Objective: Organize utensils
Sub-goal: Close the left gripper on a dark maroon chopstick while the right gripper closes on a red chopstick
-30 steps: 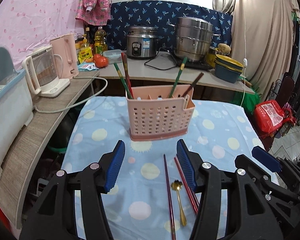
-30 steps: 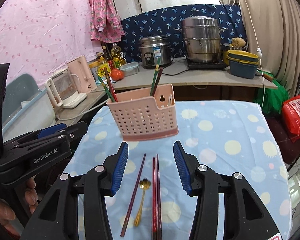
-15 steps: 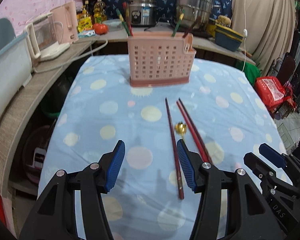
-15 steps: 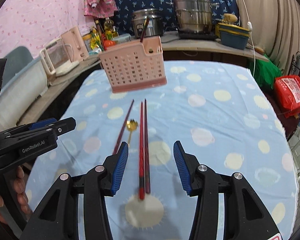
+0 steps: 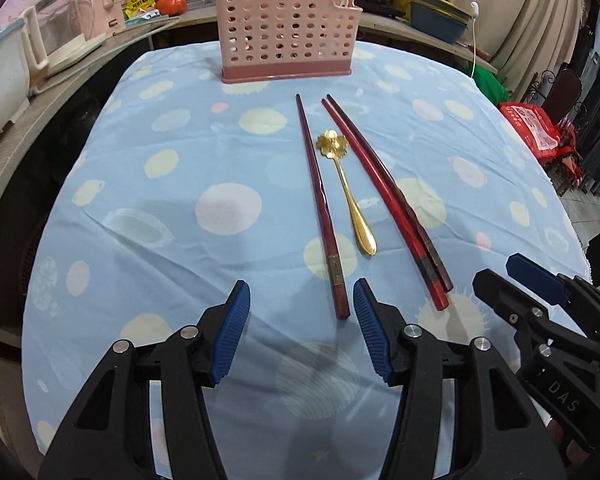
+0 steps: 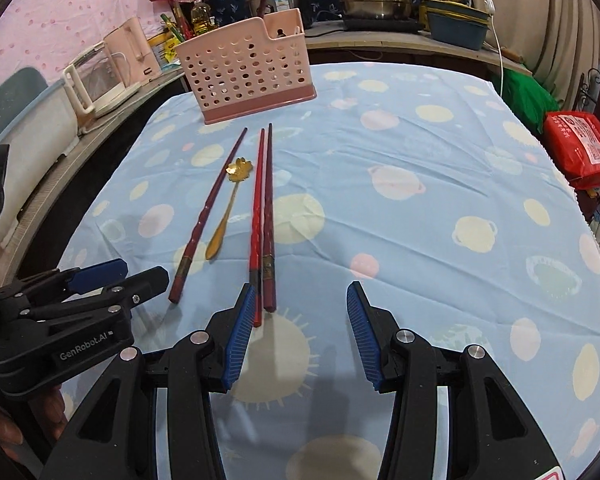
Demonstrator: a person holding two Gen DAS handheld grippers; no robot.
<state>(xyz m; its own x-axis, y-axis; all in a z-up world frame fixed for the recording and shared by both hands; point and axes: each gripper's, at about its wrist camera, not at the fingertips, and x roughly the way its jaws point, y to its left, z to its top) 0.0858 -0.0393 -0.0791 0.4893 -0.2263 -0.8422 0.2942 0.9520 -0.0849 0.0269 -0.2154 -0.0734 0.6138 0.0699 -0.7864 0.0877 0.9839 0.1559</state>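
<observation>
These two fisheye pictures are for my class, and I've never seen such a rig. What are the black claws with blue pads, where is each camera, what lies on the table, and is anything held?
Each claw is a hand-held two-finger gripper with a camera behind its fingers. One picture looks along the left gripper, the other along the right gripper. Both are open and hold nothing. On the spotted tablecloth lie a single dark chopstick, a gold spoon and a red chopstick pair, in front of a pink utensil basket.
</observation>
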